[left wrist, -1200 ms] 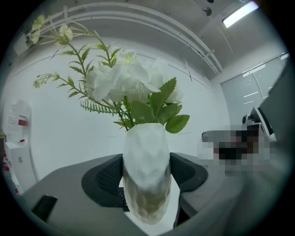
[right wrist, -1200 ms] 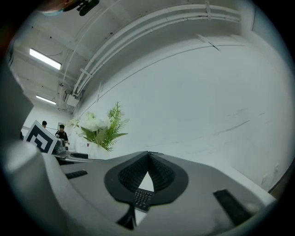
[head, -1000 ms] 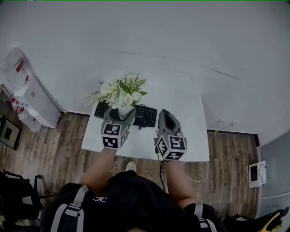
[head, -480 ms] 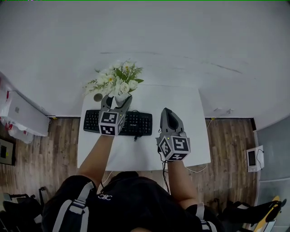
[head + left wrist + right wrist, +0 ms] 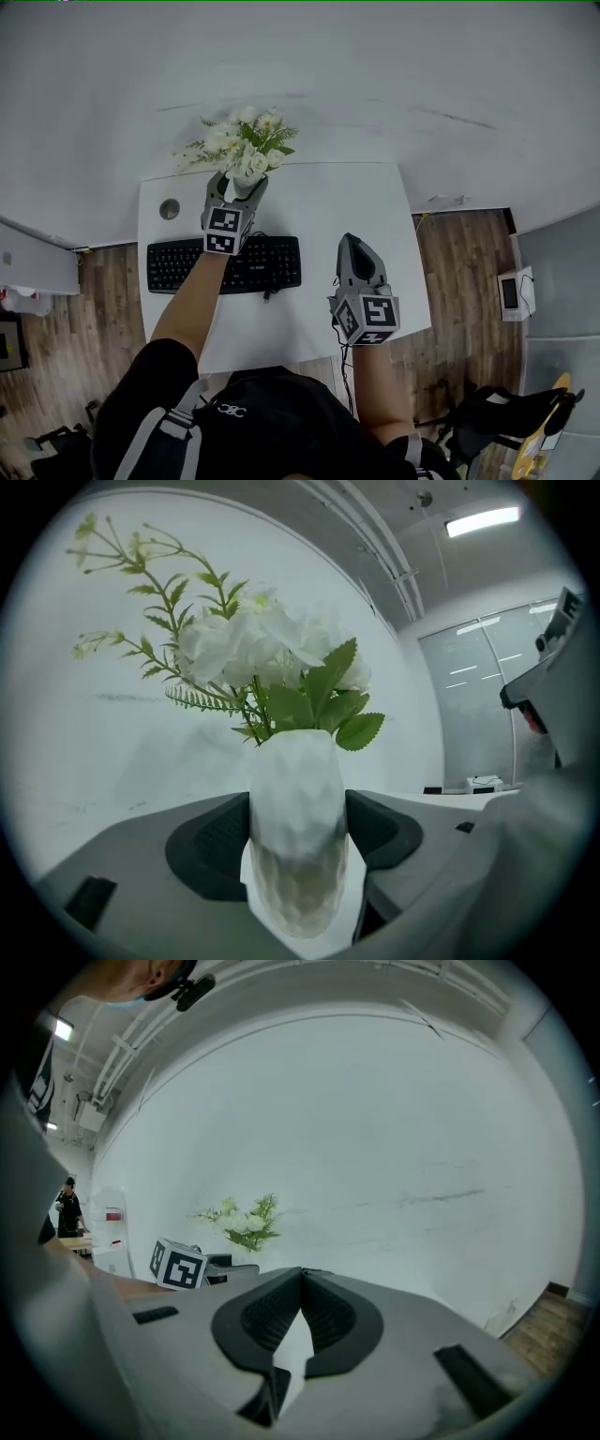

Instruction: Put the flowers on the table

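Note:
A faceted white vase [image 5: 247, 184] of white flowers with green leaves [image 5: 239, 141] is over the far left part of the white table [image 5: 328, 206], close to the wall. My left gripper [image 5: 236, 183] is shut on the vase, which stands upright between its dark pads [image 5: 211, 841]; the vase [image 5: 298, 836] fills the gap and the flowers [image 5: 253, 649] rise above it. I cannot tell whether its base touches the table. My right gripper [image 5: 349, 240] hovers over the table's right side, shut [image 5: 301, 1274] with nothing in it. The flowers [image 5: 246, 1221] show far off to its left.
A black keyboard [image 5: 225, 264] lies on the table's left half, just behind my left arm. A round cable hole [image 5: 170, 208] sits in the far left corner. A white wall runs right behind the table. A small white device [image 5: 511, 292] rests on the wooden floor at right.
My left gripper has carried the vase forward, past the keyboard to the table's far left edge by the wall. The right gripper has stayed shut over the right side.

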The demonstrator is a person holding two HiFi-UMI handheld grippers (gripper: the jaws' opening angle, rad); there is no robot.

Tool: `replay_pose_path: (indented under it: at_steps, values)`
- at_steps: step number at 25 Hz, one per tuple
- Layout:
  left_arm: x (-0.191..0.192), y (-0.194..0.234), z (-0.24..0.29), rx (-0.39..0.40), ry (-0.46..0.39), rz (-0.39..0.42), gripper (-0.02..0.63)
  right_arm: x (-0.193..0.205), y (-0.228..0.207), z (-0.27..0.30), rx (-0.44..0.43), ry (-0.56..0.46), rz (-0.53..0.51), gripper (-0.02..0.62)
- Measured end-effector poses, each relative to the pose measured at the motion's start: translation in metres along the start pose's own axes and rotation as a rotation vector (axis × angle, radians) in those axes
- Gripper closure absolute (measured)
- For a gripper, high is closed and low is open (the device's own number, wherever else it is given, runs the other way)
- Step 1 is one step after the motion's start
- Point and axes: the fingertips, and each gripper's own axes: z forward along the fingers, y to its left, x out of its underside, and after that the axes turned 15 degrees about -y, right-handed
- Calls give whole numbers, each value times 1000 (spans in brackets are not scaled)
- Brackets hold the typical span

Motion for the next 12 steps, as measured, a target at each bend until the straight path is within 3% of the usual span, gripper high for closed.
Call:
replay_pose_path:
  at_steps: [12]
  values:
    - [65,-5,65,100,-21,-25,276,50,-47,9,103,92,23,594]
